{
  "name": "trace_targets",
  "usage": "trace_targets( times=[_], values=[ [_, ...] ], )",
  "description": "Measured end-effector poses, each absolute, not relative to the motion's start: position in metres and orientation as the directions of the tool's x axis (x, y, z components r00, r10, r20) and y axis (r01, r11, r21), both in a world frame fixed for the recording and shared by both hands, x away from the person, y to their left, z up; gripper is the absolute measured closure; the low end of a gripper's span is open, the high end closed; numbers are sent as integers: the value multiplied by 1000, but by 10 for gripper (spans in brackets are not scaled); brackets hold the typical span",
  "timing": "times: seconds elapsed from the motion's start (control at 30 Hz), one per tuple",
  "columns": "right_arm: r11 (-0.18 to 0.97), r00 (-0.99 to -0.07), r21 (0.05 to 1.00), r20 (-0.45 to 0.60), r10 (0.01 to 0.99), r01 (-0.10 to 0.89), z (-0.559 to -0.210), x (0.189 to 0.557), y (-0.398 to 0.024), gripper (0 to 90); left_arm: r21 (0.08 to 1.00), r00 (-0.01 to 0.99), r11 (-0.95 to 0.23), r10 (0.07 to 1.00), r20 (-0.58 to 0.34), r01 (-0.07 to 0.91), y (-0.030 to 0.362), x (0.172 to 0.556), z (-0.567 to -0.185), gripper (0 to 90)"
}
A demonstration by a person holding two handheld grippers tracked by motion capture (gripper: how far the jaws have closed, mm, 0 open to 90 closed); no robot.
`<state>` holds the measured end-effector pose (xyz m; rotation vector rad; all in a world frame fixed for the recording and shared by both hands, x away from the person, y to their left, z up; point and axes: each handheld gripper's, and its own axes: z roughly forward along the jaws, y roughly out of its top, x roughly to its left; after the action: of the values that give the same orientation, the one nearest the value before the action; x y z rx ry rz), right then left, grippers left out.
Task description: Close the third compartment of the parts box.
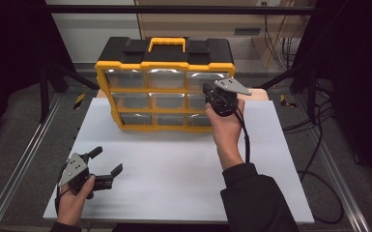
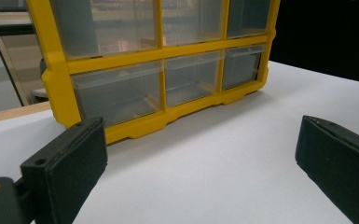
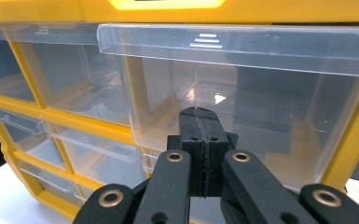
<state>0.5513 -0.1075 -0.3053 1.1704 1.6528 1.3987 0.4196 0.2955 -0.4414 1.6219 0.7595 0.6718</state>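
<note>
A yellow and black organizer (image 1: 166, 65) with clear drawers in three rows stands upright at the far side of the white tabletop (image 1: 174, 169). My right gripper (image 1: 207, 94) is shut, jaws pressed together with nothing between them. In the right gripper view its tips (image 3: 199, 113) sit right at the front of the top right drawer (image 3: 261, 84), which sticks out a little past its neighbours; whether they touch it I cannot tell. My left gripper (image 1: 107, 162) rests open at the near left of the table. Between its spread jaws (image 2: 200, 168) lies bare table, with the organizer's bottom drawers (image 2: 116, 93) farther off.
Metal rails (image 1: 21, 159) run along both sides of the table. Black frame posts (image 1: 43, 82) stand at the back left and right, and cables (image 1: 319, 121) trail on the floor at the right. A cable hangs from the right gripper down past the wrist.
</note>
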Motion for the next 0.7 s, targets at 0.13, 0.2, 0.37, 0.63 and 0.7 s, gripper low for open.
trace_targets(
  times=[0.13, 0.2, 0.37, 0.63, 0.7],
  values=[
    [28, -370, 977, 53, 928, 211, -305, 553, -108, 900, 985, 625, -125, 780, 25, 118, 295, 420, -441, 20],
    [37, -364, 977, 43, 930, 209, -305, 553, -107, 900, 985, 626, -126, 780, 25, 118, 296, 420, -441, 20],
    [46, -356, 977, 32, 934, 210, -304, 555, -106, 900, 985, 625, -128, 780, 27, 117, 295, 420, -441, 20],
    [51, -346, 975, 27, 938, 214, -304, 558, -105, 900, 985, 627, -130, 778, 28, 118, 295, 420, -441, 20],
    [48, -342, 976, 29, 939, 215, -304, 559, -105, 900, 984, 627, -130, 779, 28, 118, 295, 419, -441, 20]
  ],
)
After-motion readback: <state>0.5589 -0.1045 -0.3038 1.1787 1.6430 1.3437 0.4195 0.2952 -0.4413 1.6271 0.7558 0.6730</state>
